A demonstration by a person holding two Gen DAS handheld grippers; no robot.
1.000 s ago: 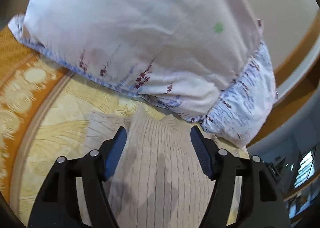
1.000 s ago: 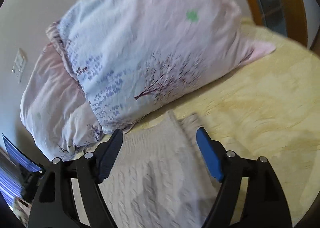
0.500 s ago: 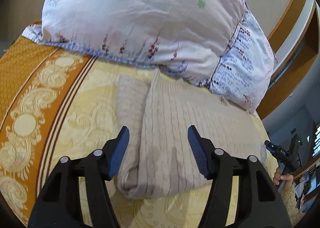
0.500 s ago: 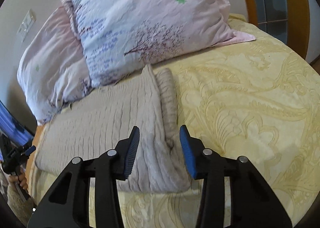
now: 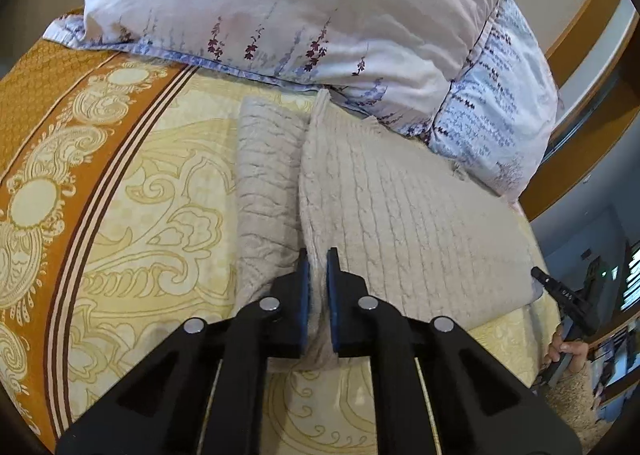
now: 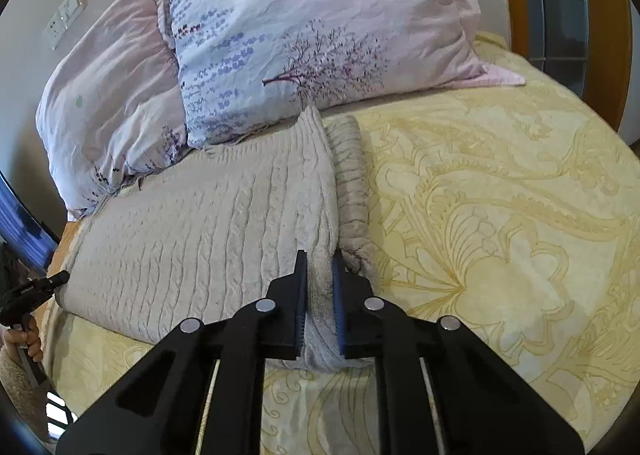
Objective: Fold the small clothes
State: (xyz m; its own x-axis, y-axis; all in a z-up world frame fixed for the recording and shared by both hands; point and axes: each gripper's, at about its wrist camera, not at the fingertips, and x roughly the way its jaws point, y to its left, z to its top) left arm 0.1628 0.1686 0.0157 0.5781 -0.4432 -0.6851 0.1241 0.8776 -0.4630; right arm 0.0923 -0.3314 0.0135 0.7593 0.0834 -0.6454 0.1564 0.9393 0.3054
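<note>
A beige cable-knit sweater [image 5: 400,211] lies flat on the yellow patterned bedspread [image 5: 152,215], with a sleeve folded in along each side. My left gripper [image 5: 317,261] is shut on the sweater's near left corner. In the right wrist view my right gripper [image 6: 319,261] is shut on the sweater [image 6: 208,223] at its near right corner, beside the folded sleeve [image 6: 352,191]. The other gripper shows at each frame's edge: the right one in the left wrist view [image 5: 560,295], the left one in the right wrist view [image 6: 36,287].
Two floral pillows [image 5: 304,7] [image 6: 304,27] lie just behind the sweater's far edge. An orange bedspread border [image 5: 48,103] runs along the left. A wooden bed frame [image 6: 600,35] stands at the right. A wall socket [image 6: 64,19] is on the wall.
Both grippers pulled back toward the near edge of the sweater and went from open to shut on its near corners.
</note>
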